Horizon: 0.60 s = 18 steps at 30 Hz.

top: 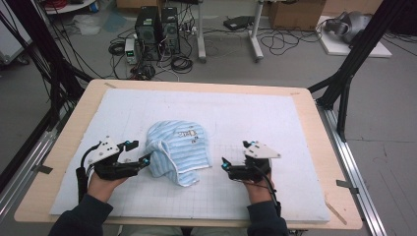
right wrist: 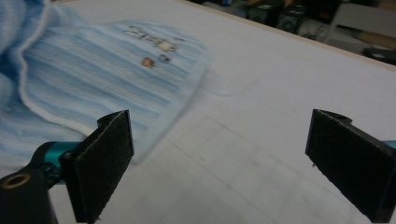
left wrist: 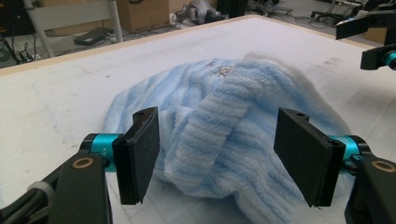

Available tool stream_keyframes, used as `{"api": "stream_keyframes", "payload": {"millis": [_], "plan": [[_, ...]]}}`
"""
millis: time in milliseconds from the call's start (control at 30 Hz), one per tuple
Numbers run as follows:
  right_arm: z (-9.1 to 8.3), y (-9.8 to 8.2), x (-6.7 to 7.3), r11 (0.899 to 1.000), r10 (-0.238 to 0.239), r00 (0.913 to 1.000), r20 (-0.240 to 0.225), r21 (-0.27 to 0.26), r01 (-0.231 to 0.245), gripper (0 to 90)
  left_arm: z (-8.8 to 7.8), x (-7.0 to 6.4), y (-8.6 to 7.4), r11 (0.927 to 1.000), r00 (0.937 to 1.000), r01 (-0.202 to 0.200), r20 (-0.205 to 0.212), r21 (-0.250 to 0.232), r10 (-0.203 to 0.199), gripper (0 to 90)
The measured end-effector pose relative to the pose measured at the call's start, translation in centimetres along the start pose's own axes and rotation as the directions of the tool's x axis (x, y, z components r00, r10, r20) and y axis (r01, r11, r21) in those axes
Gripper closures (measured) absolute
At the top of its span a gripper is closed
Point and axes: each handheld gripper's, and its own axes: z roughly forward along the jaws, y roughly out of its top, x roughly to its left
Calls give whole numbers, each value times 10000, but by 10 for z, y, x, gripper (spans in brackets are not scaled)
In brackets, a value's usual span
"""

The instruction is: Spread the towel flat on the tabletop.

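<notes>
A light blue striped fleece garment [top: 179, 147] with a small embroidered patch lies folded in the middle of the white mat [top: 255, 113]. My left gripper [top: 140, 152] is at its left edge, jaws open. In the left gripper view a thick ribbed fold of the garment [left wrist: 219, 126] lies between the two pads of the left gripper [left wrist: 222, 158], and neither pad touches it. My right gripper [top: 235, 154] stands open just right of the garment, over bare mat. In the right gripper view the garment [right wrist: 93, 79] lies beyond the left jaw of the right gripper [right wrist: 226, 163], with nothing between the jaws.
The mat covers a wooden table [top: 69, 132] with a bare rim all round. Black frame posts [top: 344, 83] rise at the table's corners. Computer towers [top: 157, 32] and cables sit on the floor behind the far edge.
</notes>
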Motion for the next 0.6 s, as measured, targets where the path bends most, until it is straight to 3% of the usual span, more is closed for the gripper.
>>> {"api": "stream_keyframes", "payload": {"millis": [67,100,133,200,267,300,400,500,600], "plan": [[6,5,5,10000,-27,9998,-214,86,29,71,-2,3,-2,9999,9999,121,-23,-21,-121,319],[18,14,13,9986,-430,9962,-758,278,452,189,-2,3,-4,9998,9998,173,-84,-34,-174,320],[18,14,13,9986,-430,9962,-758,278,452,189,-2,4,-5,9998,9998,191,-77,-11,-191,320],[39,21,24,9905,-995,9871,-1252,820,1102,227,-3,6,-6,9998,9997,214,-117,-1,-214,320],[46,22,27,9877,-1040,9843,-1423,1011,1189,246,-3,6,-7,9997,9995,233,-202,-68,-235,322],[61,23,32,9774,-1219,9768,-1763,1497,1490,293,-4,7,-7,9996,9995,254,-205,-99,-256,328],[74,22,36,9662,-1336,9692,-2068,1905,1738,348,-4,8,-8,9994,9990,321,-306,-125,-324,328],[88,18,42,9384,-1606,9599,-2297,2660,2206,456,-4,9,-9,9993,9987,354,-352,-91,-357,330],[89,18,41,9432,-1146,9623,-2465,2771,1833,567,-3,11,-10,9991,9983,433,-399,-51,-434,331]]}}
